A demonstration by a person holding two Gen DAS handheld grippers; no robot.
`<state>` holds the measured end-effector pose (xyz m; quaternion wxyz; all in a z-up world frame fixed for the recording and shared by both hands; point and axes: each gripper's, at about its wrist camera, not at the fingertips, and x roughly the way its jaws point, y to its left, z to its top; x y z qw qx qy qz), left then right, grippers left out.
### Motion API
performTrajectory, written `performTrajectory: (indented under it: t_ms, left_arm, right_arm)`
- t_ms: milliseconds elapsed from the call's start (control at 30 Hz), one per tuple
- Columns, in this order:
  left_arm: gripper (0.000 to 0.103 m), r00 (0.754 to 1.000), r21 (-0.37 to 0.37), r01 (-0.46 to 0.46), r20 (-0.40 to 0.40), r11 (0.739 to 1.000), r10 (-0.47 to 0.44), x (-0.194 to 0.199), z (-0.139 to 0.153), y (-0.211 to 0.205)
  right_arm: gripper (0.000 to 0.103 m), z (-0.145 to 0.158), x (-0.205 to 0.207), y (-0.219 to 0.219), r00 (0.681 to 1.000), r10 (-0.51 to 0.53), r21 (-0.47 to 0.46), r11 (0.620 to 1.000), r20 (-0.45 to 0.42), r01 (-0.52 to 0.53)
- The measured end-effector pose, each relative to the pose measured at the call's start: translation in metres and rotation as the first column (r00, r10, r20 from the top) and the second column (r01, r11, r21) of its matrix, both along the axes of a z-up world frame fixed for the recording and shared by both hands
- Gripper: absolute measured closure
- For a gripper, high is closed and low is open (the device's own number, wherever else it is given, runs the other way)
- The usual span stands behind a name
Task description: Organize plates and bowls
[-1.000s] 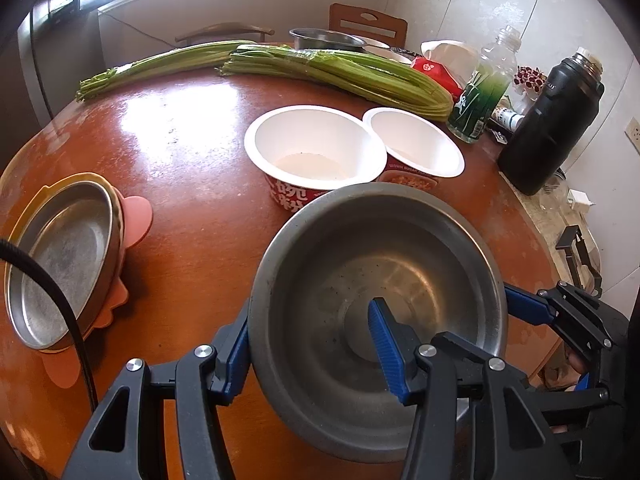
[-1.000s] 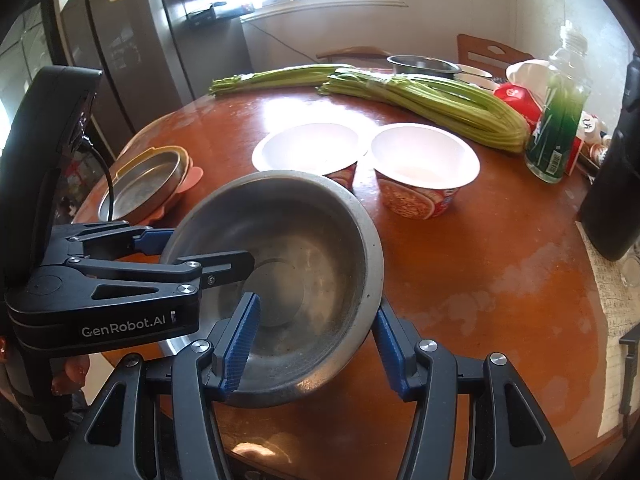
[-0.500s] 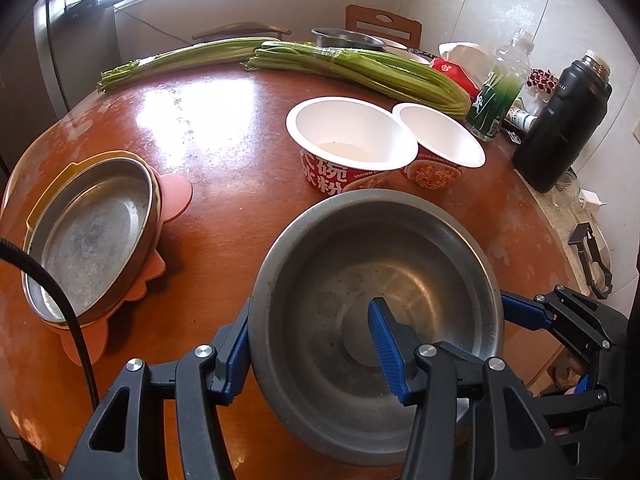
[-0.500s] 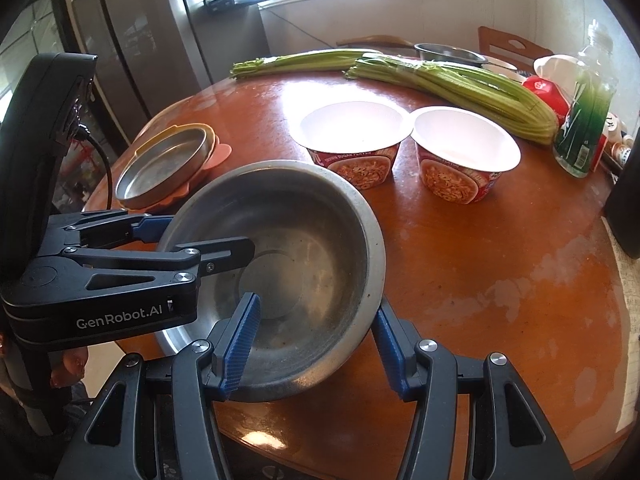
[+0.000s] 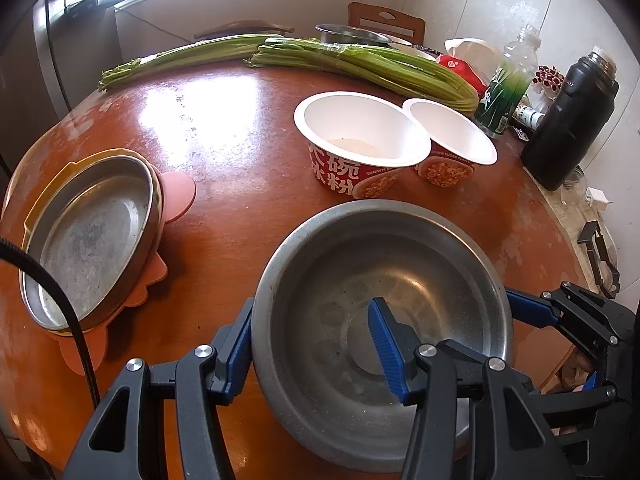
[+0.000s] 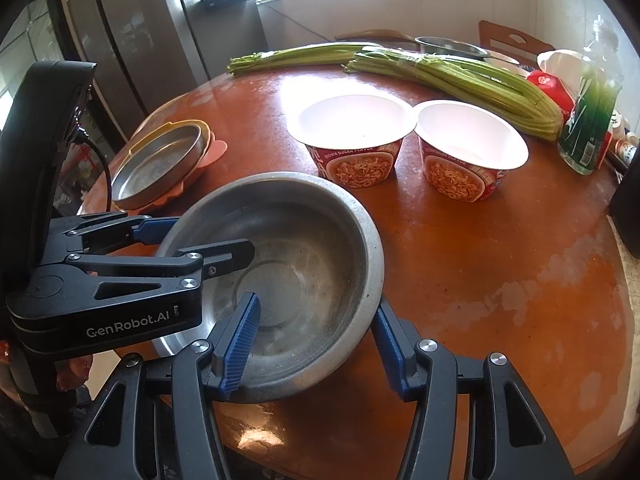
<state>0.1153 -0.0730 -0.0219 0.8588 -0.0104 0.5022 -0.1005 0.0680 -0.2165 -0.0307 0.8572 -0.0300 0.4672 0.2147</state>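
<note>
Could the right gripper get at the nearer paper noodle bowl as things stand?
Probably not yet. The right gripper is clamped on the rim of the steel bowl, which the left gripper also holds. The table between it and the paper noodle bowl looks bare, so the path is free once it lets go.
</note>
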Motion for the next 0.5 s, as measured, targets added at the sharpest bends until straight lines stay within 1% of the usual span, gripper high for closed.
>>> performTrajectory:
  t_ms: [233, 500]
  left_arm:
    - [0.049, 1.000, 0.019, -0.001, 0.021, 1.000, 0.000, 0.000, 0.003, 0.001]
    - [0.049, 0.999, 0.018, -0.008, 0.049, 1.000, 0.007, -0.002, 0.011, 0.007]
  right_arm:
    - [0.044, 0.003, 0.004, -0.004, 1.000, -0.016, 0.001, 1.000, 0.005, 0.016]
    - [0.044, 0.009, 0.008, -0.011, 0.998, -0.054, 0.010, 0.999, 0.022, 0.054]
